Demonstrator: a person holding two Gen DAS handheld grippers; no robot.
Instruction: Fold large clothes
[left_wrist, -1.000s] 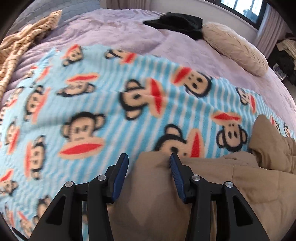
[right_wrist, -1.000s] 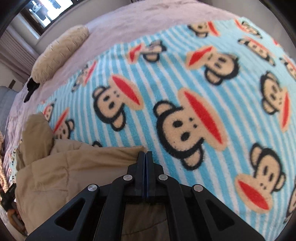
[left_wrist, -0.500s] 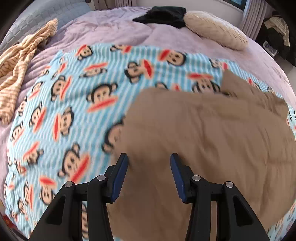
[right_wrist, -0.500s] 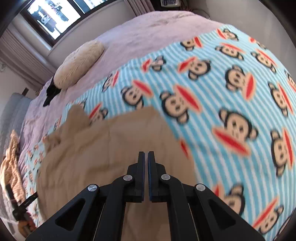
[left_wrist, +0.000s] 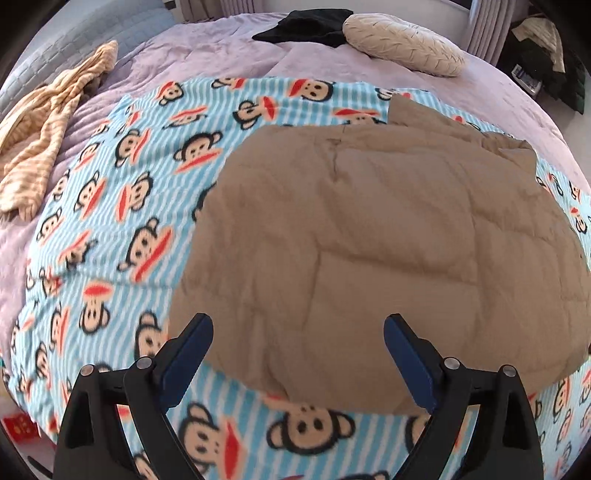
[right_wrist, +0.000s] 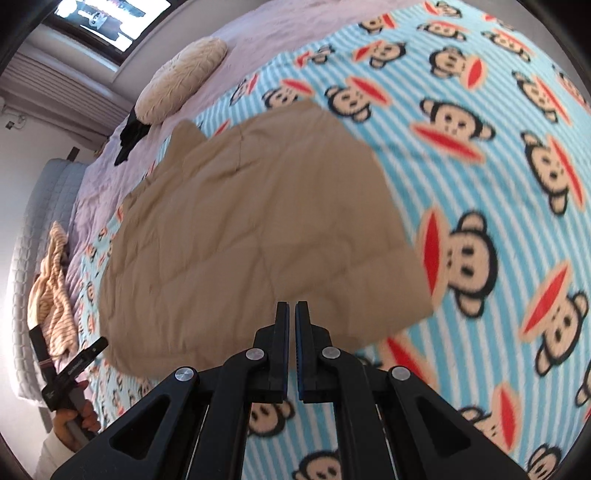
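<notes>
With the left gripper (left_wrist: 298, 345) spread wide and the right gripper (right_wrist: 291, 325) nearly closed on nothing, we should grasp the jacket's (left_wrist: 369, 240) lower-frame corners evenly.

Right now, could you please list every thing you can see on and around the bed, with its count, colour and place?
Tan garment: one, tan, folded, lying flat on the monkey blanket.
Monkey blanket: one, light blue stripes with monkey faces, spread over the bed.
Bedspread: one, lilac, covering the bed.
Pillow: one, cream, at the far side of the bed.
Black cloth: one, black, beside the pillow.
Striped cloth: one, yellow and white, crumpled on the bedspread, beside the blanket.
Window: one, above the bed's far side.
Left gripper: one, black with blue pads, open above the garment.
Right gripper: one, black, nearly shut, holding nothing.
</notes>
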